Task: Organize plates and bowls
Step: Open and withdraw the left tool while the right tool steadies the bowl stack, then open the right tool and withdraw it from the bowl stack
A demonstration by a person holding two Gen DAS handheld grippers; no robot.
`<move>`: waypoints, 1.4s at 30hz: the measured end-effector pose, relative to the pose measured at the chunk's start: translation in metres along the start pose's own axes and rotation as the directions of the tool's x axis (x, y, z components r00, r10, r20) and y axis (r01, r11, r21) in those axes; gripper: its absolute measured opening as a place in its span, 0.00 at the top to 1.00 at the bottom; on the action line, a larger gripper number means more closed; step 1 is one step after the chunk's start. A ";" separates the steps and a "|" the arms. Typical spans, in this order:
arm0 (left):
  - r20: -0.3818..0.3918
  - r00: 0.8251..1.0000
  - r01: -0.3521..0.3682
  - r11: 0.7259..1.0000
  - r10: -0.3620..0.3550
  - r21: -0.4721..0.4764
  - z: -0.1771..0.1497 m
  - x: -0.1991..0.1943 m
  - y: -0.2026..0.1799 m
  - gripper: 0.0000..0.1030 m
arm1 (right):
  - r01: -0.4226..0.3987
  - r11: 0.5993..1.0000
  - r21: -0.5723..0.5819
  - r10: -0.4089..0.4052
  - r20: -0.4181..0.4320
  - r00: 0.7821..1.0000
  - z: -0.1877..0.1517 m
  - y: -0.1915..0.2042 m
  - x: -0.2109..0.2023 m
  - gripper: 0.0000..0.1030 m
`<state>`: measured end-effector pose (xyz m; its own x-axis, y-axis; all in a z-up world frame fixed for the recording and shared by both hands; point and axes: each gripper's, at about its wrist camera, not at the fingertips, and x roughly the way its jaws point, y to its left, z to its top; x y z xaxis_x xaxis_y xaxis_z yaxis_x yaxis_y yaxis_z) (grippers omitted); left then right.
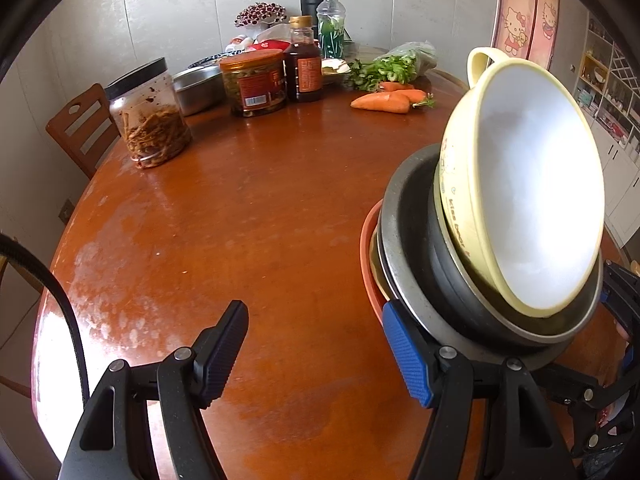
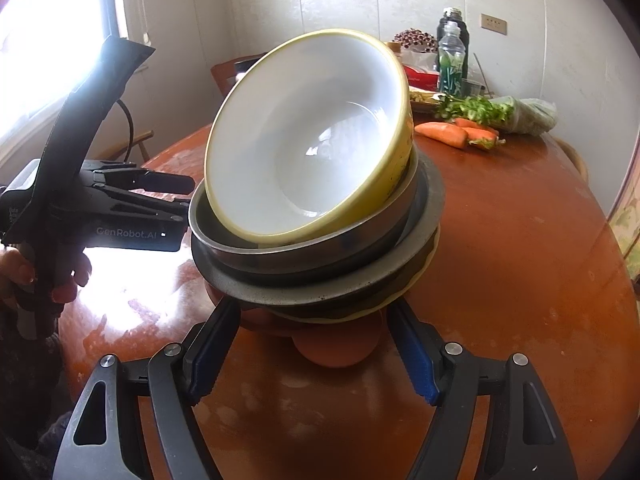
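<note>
A: Carrying the stack above the table; right gripper spread under it, left gripper half-spread, one finger against its rim.

B: Grip unclear. Next: level it, set down gently.

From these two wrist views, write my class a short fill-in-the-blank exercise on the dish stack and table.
1. The top bowl of the stack is white inside and ____ outside.
2. Under it sits a ____ bowl.
3. The stack is ____, not level.
4. The orange vegetables on the table are ____.

Missing words: yellow; metal; tilted; carrots
</note>
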<state>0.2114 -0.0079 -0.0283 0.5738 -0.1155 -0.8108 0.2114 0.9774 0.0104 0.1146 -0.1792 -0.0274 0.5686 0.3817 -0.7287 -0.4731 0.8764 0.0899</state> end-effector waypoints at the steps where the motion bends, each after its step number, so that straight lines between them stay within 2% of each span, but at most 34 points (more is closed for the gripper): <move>1: 0.000 1.000 -0.001 1.000 0.001 -0.002 0.001 0.001 -0.003 0.33 | 0.000 1.000 0.001 0.000 0.000 1.000 -0.001 -0.002 -0.001 0.25; 11: 0.001 1.000 -0.013 1.000 0.013 -0.021 0.004 0.004 -0.016 0.32 | 0.004 1.000 0.012 -0.004 0.003 1.000 0.001 -0.020 -0.005 0.25; 20: 0.003 1.000 -0.015 0.999 0.015 -0.032 0.004 0.005 -0.016 0.32 | 0.010 1.000 0.023 -0.010 0.004 1.000 0.002 -0.020 -0.005 0.25; 26: 0.009 1.000 0.016 0.998 -0.016 -0.065 0.002 0.005 -0.009 0.31 | 0.022 0.999 0.024 -0.022 0.003 1.000 0.003 -0.019 -0.005 0.25; 32: 0.011 1.000 0.015 0.996 -0.014 -0.091 -0.002 0.004 -0.005 0.30 | 0.059 0.998 0.020 -0.059 0.008 0.998 0.003 -0.015 -0.006 0.25; 36: 0.003 1.000 -0.025 0.992 0.026 -0.122 -0.012 0.004 0.003 0.30 | 0.081 0.997 0.012 -0.081 0.034 0.996 0.001 -0.011 -0.014 0.25; 42: 0.034 0.997 -0.064 0.981 0.071 -0.181 -0.037 -0.019 0.004 0.30 | 0.123 0.992 0.027 -0.125 0.069 0.990 -0.007 -0.006 -0.031 0.25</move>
<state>0.1720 0.0053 -0.0345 0.6138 -0.0517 -0.7878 0.0275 0.9986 -0.0441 0.0954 -0.1978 -0.0100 0.6683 0.2888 -0.6855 -0.3815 0.9242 0.0175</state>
